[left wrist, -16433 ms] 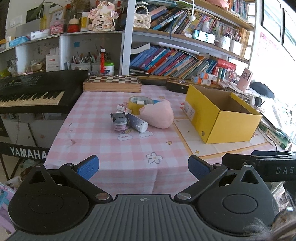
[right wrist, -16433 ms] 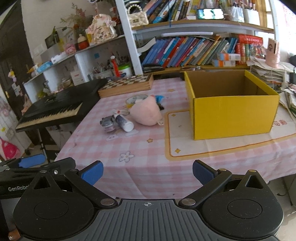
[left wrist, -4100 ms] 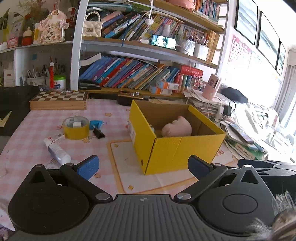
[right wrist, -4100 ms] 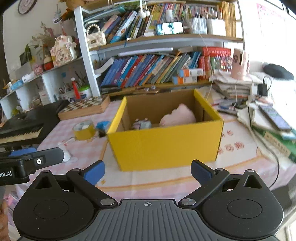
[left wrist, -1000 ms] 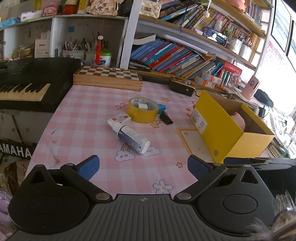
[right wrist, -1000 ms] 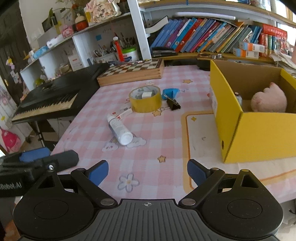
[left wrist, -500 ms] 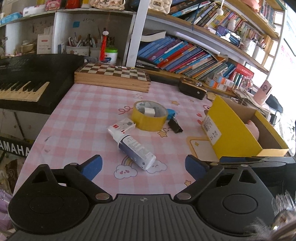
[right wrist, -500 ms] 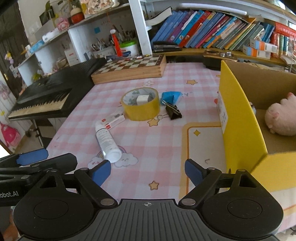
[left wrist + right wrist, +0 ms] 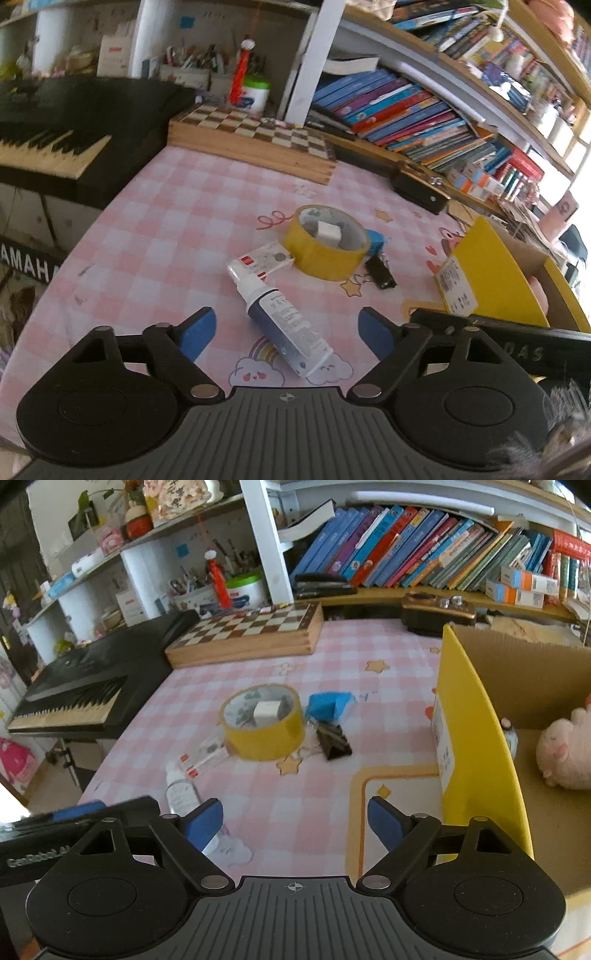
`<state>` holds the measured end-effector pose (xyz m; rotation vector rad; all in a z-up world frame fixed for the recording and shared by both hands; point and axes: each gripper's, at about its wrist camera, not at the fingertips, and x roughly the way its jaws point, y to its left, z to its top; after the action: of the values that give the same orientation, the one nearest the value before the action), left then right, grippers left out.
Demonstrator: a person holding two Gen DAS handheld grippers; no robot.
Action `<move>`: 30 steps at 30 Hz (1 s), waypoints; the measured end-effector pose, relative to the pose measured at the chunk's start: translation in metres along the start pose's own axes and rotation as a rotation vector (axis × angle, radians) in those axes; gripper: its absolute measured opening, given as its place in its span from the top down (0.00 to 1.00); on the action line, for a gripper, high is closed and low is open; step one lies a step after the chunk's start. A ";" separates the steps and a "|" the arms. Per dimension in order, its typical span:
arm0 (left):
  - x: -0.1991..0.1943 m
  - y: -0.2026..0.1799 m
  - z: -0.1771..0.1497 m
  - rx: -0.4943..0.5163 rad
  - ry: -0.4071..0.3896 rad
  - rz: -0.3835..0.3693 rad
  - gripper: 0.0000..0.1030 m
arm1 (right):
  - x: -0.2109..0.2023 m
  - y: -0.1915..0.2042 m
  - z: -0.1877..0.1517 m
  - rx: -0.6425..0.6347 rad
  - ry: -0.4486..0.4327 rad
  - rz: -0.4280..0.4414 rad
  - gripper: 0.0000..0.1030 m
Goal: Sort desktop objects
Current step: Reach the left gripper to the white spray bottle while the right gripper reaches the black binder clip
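My left gripper [image 9: 286,326] has come in over the bottle [image 9: 284,325] near the tape roll [image 9: 327,247], jaws closing around it, not yet gripping.

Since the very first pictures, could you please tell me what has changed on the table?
The pink plush and a small grey object have gone from the table into the yellow box. The left claw is closing around the spray bottle, not yet gripping. Tape roll, binder clip and chessboard stay put.

Black plastic left gripper [image 9: 286,328] and right gripper [image 9: 295,818]; blue pads on the fingertips [image 9: 197,328]; ribbed grey housing, silver screws. White lettering along the side bars.
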<state>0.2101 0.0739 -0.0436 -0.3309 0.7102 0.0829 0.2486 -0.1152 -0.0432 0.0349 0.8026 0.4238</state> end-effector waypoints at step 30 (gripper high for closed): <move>0.048 0.011 -0.007 0.020 0.095 0.050 0.67 | 0.100 -0.010 0.034 -0.011 0.085 -0.093 0.35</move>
<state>0.2400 0.0801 -0.0829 -0.2993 0.8125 0.1077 0.3377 -0.0814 -0.0900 -0.0310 0.8814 0.3434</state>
